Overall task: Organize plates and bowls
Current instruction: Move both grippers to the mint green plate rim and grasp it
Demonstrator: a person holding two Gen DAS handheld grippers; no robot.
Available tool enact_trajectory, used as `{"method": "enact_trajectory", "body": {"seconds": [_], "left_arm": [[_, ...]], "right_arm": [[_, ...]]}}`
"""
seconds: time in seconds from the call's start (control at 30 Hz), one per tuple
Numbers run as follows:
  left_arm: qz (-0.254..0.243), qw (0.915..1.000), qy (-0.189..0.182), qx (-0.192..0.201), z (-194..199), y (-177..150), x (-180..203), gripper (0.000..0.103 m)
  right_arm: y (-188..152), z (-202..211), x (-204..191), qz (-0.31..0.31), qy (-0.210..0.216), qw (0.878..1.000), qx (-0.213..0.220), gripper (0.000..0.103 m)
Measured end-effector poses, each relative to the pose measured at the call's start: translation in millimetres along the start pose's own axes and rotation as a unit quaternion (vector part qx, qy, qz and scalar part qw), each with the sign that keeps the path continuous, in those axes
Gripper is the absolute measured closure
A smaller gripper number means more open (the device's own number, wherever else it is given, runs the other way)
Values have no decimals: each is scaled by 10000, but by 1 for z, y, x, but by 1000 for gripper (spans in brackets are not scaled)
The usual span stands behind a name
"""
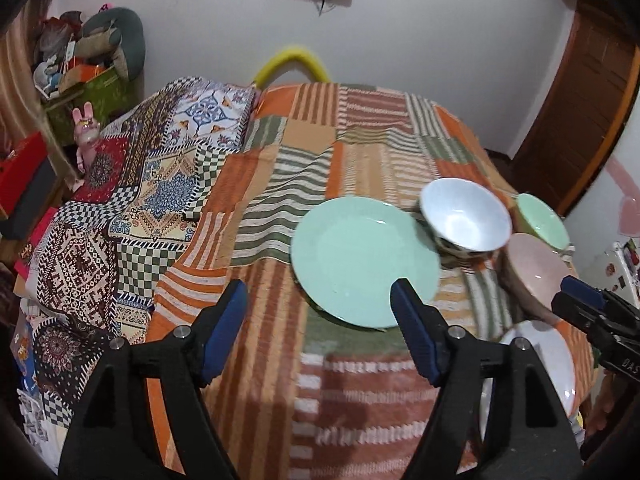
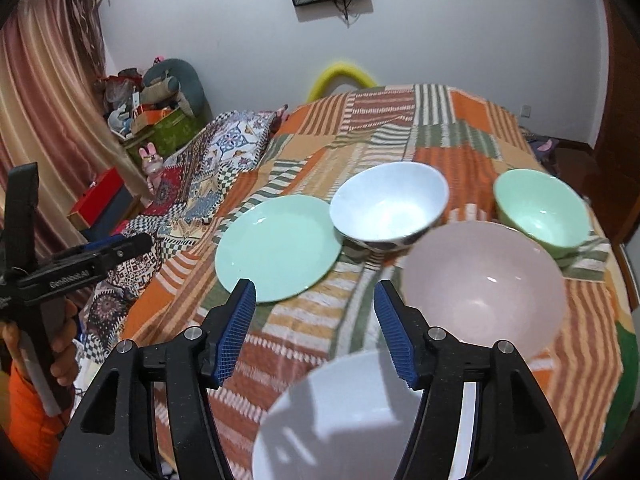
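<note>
A mint green plate (image 1: 360,264) (image 2: 276,246) lies flat on the striped blanket. Right of it stands a white bowl (image 1: 466,214) (image 2: 390,204) with a dark patterned outside. A green bowl (image 1: 542,220) (image 2: 540,212) and a pink bowl (image 1: 536,268) (image 2: 482,284) stand further right. Nearest to me lies a white plate (image 1: 536,356) (image 2: 340,420). My left gripper (image 1: 318,286) hovers open over the green plate's near edge, nothing between its blue pads. My right gripper (image 2: 315,286) hovers open above the blanket, between the green plate and the pink bowl, with the white plate below it, and it is empty.
The dishes rest on a bed under an orange striped blanket (image 2: 460,128), with a patchwork quilt (image 1: 120,220) on its left. Boxes and clutter (image 1: 80,76) fill the far left corner. A wooden door (image 1: 580,120) stands right. A hand in an orange sleeve (image 2: 60,352) holds the left gripper.
</note>
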State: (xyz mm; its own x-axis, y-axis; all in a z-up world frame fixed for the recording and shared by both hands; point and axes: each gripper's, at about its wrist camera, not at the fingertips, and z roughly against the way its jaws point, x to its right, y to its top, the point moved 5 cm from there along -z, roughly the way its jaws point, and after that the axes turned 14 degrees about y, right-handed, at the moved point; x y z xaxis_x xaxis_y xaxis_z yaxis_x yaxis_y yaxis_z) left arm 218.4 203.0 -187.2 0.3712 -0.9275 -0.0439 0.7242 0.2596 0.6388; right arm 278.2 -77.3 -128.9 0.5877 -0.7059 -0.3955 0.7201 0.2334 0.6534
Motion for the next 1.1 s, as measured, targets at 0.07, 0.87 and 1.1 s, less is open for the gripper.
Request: {"method": "enact_trajectory", "body": {"seconds": [0.07,0.87,1.1], "left_arm": [[-24,10000,-4,-77,-15,5,-2,30],[-382,9939,-527,-891,-161,26,15,84],[-389,9917,-659,-1035,-180,24,18,84]], "right_arm": [[5,-15,2,-51,33,9999,-126,45],[5,-124,42,-413,-287,9865,-1561,79],[0,-137,49,-620,-256,9815,-1793,81]]}}
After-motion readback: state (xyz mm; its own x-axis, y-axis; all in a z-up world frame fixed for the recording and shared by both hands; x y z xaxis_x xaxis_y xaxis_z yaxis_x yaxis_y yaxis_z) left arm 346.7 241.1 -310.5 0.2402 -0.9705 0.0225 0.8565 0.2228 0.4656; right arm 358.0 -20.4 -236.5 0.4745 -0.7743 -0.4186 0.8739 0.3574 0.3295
